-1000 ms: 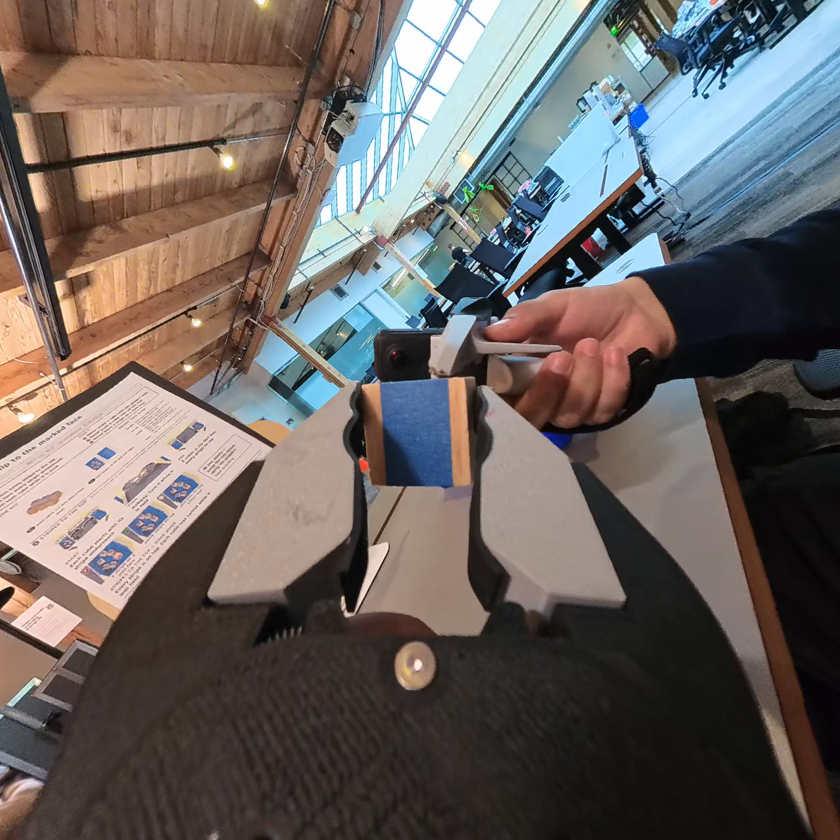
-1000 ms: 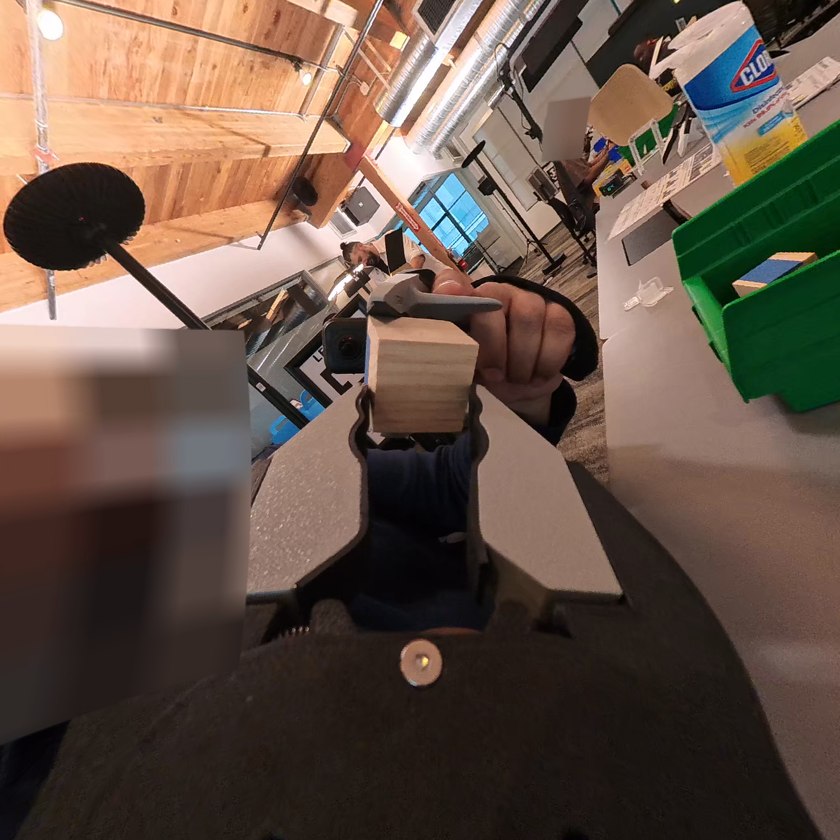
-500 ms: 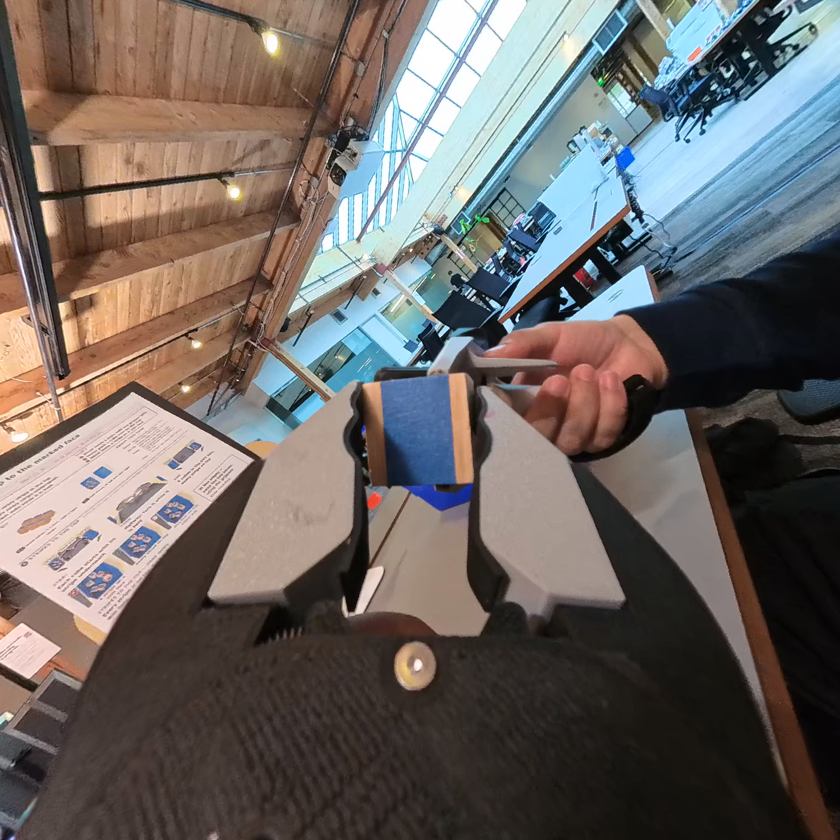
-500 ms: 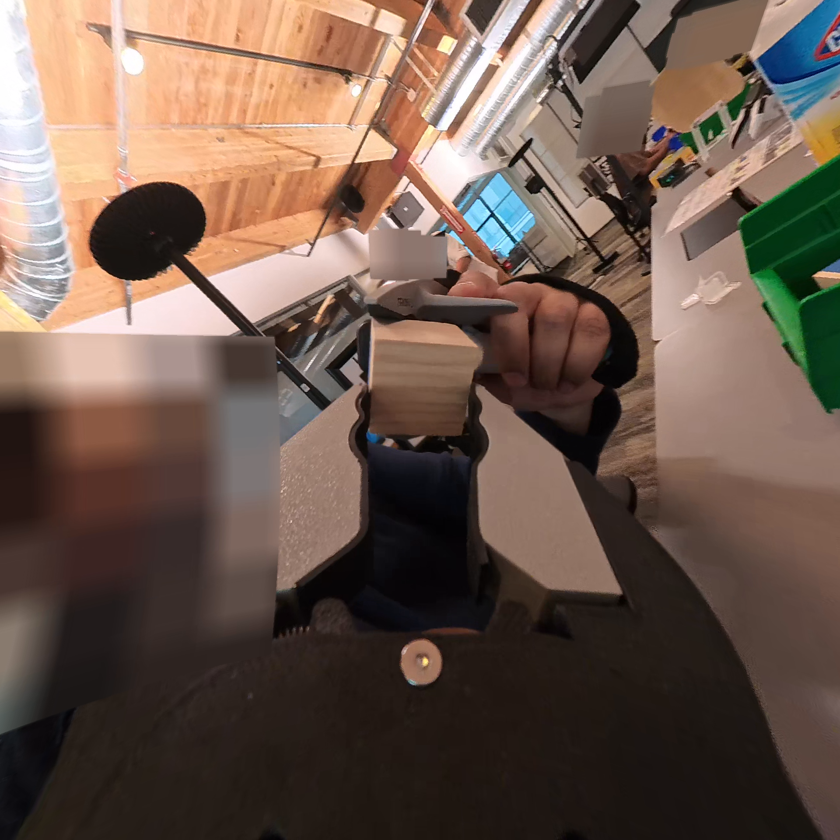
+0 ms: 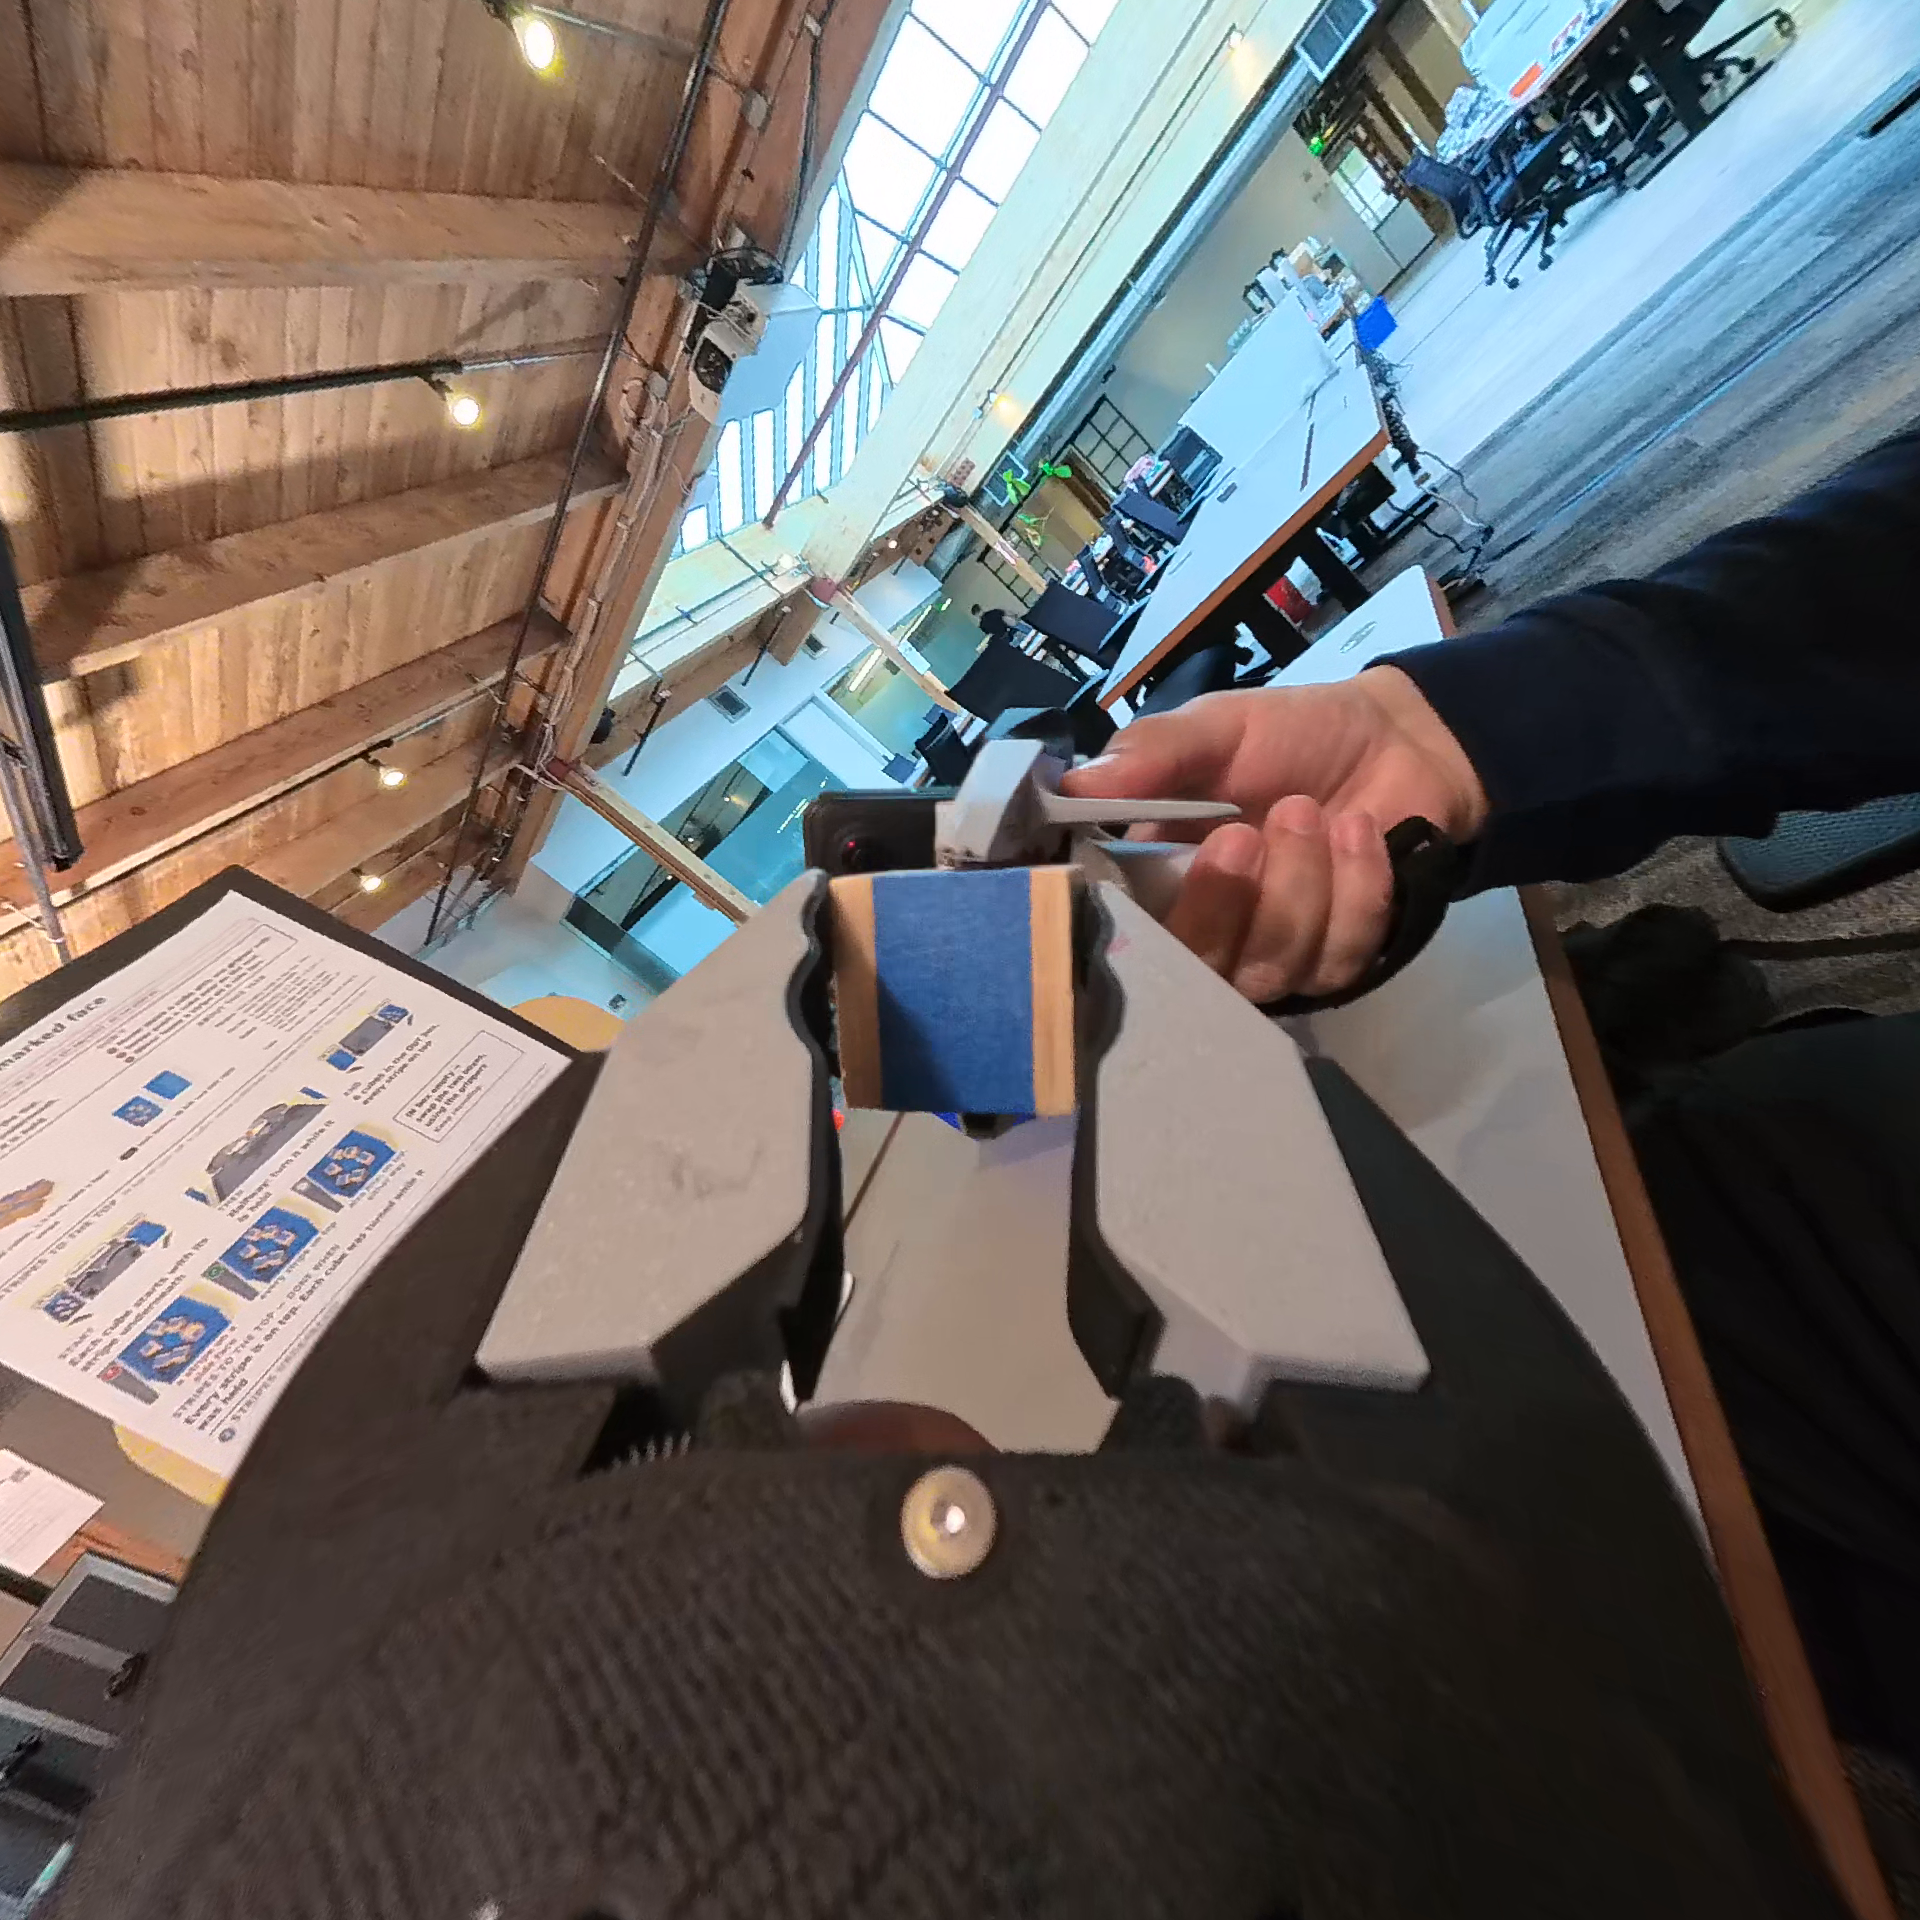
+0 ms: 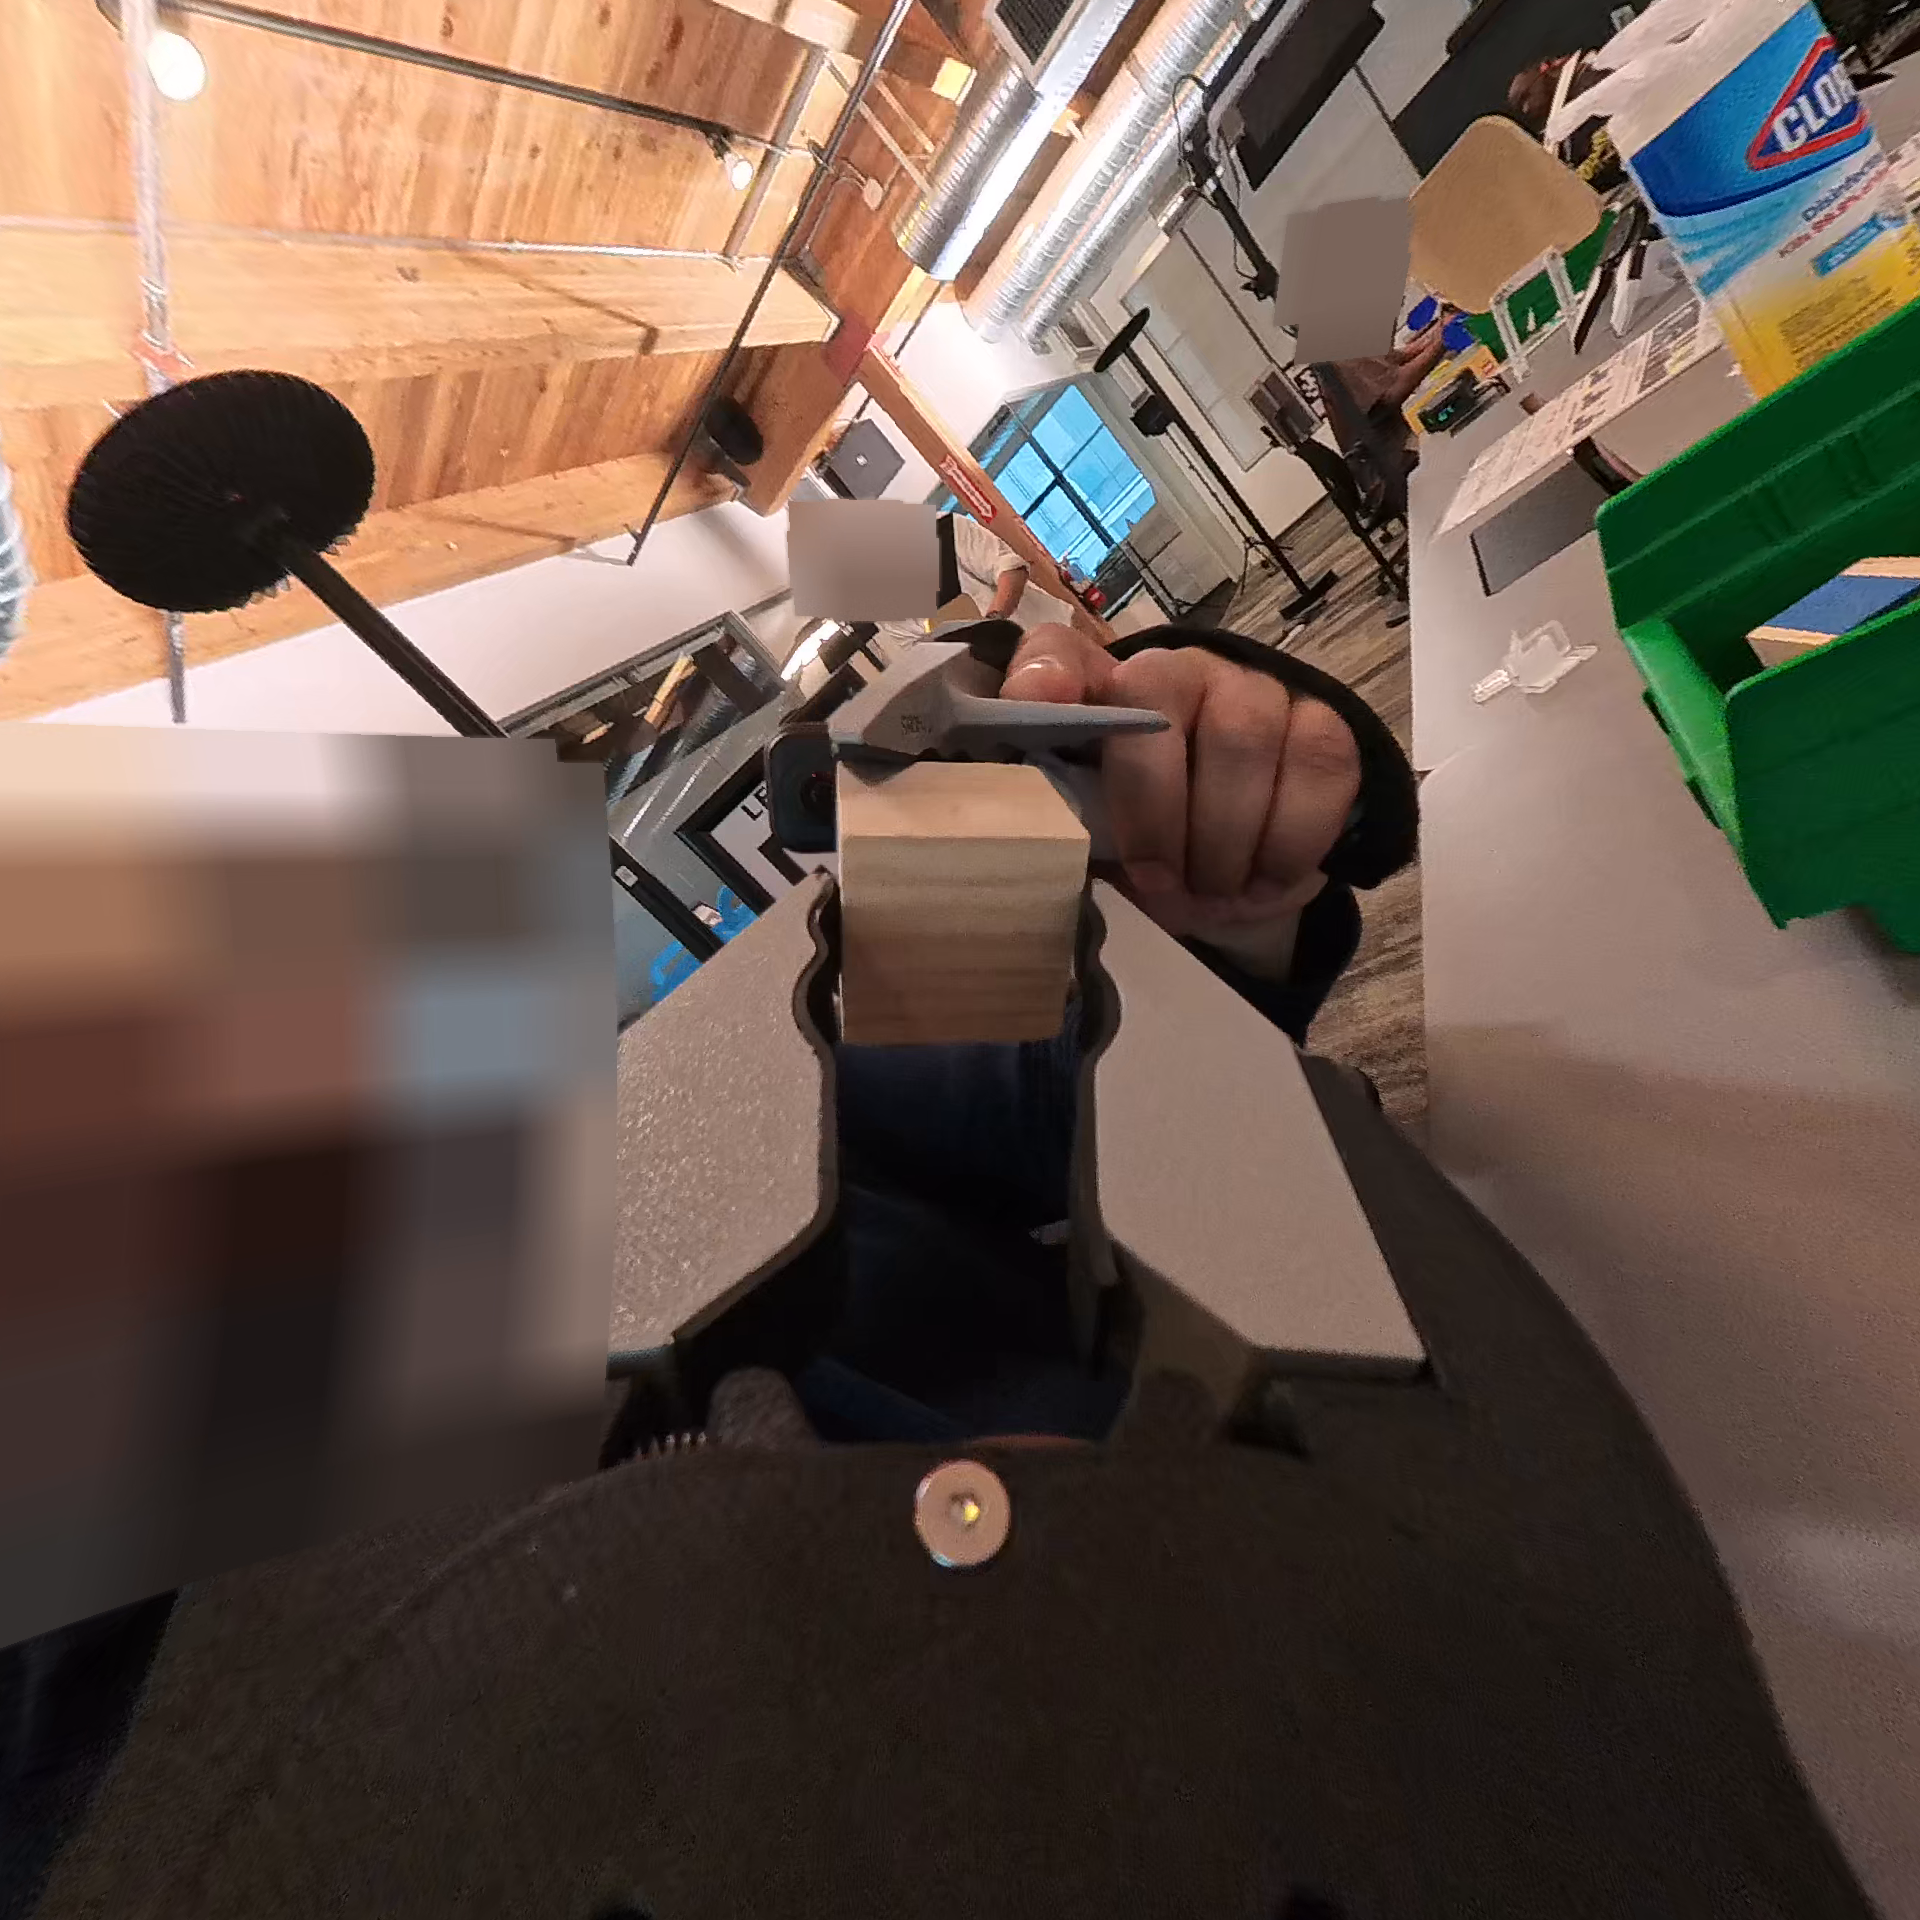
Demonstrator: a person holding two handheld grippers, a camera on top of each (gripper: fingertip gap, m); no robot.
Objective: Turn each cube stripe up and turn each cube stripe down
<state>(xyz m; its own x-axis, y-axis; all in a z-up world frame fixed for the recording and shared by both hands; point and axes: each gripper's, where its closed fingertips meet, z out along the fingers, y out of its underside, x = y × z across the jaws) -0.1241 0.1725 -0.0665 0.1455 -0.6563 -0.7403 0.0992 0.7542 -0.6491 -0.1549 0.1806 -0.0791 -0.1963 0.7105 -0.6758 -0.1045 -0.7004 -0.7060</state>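
left wrist view: cube sits clamped between the tips of the left gripper, lifted off the table, blue stripe facing the camera and running along the fingers. the right gripper meets it from the far side.

right wrist view: right gripper pinches the same cube, plain wood face showing; both grips look equally near, so i judge a handover turn comes next.

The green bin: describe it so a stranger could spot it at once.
Start at the grey table on the right of the right wrist view. The green bin stands at its far right, below a wipes canister. It is the only bright green thing there and holds a blue-striped wooden cube.
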